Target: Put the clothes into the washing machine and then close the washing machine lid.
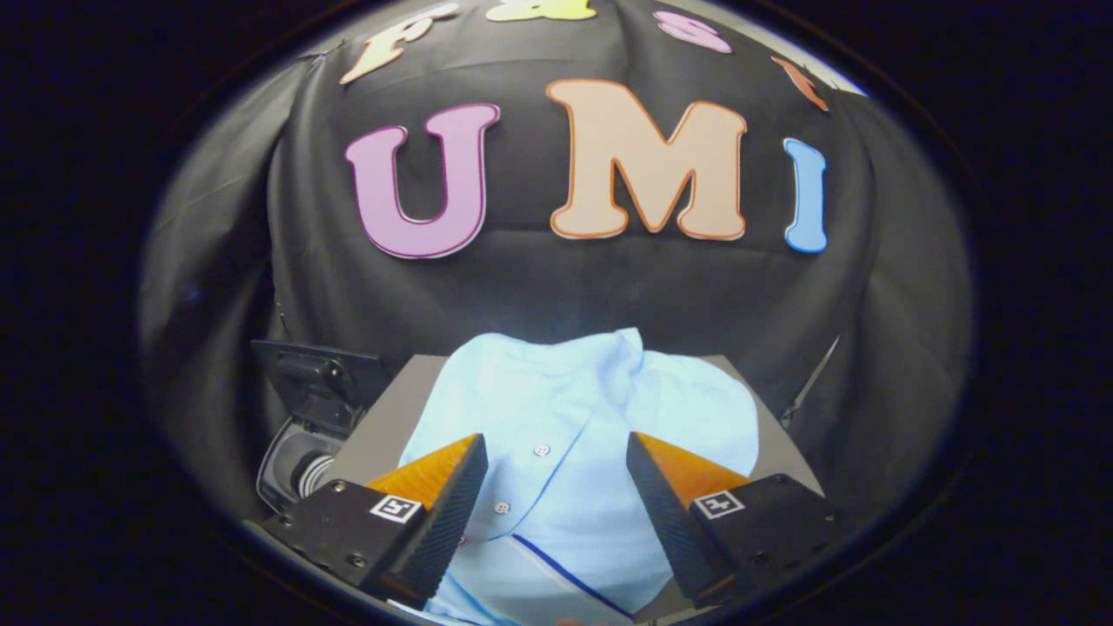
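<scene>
On the grey table (pixel 383 426), hand-held gripper (pixel 556 461) spread over shirt (pixel 565 409).

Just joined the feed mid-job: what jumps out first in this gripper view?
The light blue shirt dominates, heaped on a grey surface with its button placket running between the open fingers. Off to the left of the fingers, beside the surface, sits the washing machine, its dark lid raised.

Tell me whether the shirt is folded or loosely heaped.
Loosely heaped: the light blue shirt lies rumpled on the grey surface, button placket showing, between the open gripper's fingers, not gripped.
</scene>
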{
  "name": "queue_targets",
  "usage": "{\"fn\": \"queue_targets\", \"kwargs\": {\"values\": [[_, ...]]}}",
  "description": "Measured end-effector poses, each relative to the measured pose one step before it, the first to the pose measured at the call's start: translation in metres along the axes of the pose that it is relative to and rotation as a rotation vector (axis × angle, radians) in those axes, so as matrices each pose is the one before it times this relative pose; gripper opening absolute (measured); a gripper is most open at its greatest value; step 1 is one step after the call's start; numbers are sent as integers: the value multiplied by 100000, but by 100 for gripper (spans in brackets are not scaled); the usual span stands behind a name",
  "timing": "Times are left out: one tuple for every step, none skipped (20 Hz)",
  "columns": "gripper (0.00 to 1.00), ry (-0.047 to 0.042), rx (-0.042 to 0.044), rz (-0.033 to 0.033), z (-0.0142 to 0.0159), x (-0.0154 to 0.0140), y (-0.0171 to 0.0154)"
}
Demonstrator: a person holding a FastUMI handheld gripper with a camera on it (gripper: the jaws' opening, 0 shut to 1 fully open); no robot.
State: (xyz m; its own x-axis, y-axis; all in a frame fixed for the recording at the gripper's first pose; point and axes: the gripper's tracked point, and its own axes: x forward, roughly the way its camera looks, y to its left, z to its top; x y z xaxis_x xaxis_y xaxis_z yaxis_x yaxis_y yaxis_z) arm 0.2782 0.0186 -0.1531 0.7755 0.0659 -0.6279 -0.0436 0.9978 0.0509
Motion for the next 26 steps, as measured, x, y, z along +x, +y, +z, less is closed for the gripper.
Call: {"fn": "queue_targets", "kwargs": {"values": [[98,1406,445,-654,-543,433,-59],[98,2290,-33,-52,-682,320,106],[98,2239,-172,312,-930,363,197],[98,881,527,402,-178,-140,61],[98,-3604,738,-403,515,289,-51],[98,1668,-601,67,-530,-34,79],[98,-983,4,-3,152,-433,-42],[98,-1314,726,-161,86,260,71],[98,729,-194,69,-287,-135,-22],[98,-1528,257,-68,288,34,-72],[98,327,28,-22,-220,53,75],[98,-779,-147,10,132,-54,-36],[99,-103,162,-35,-80,-5,96],[98,-133,-36,1,-25,-87,-33],[98,-263,72,-22,43,66,-58],[98,31,-6,-13,19,-31,20],[98,-565,93,-29,-29,26,-10],[98,-166,140,-32,8,-30,21],[98,-536,107,0,10,21,-48],[98,-170,125,-3,58,-9,0],[98,-262,14,-11,-45,-47,13],[98,-94,18,-30,23,-4,-15],[98,-77,-74,-70,-15,-46,24],[98,-35,-144,-44,10,12,32],[98,101,24,9,-33,16,-44],[98,-13,36,22,45,4,16]]}}
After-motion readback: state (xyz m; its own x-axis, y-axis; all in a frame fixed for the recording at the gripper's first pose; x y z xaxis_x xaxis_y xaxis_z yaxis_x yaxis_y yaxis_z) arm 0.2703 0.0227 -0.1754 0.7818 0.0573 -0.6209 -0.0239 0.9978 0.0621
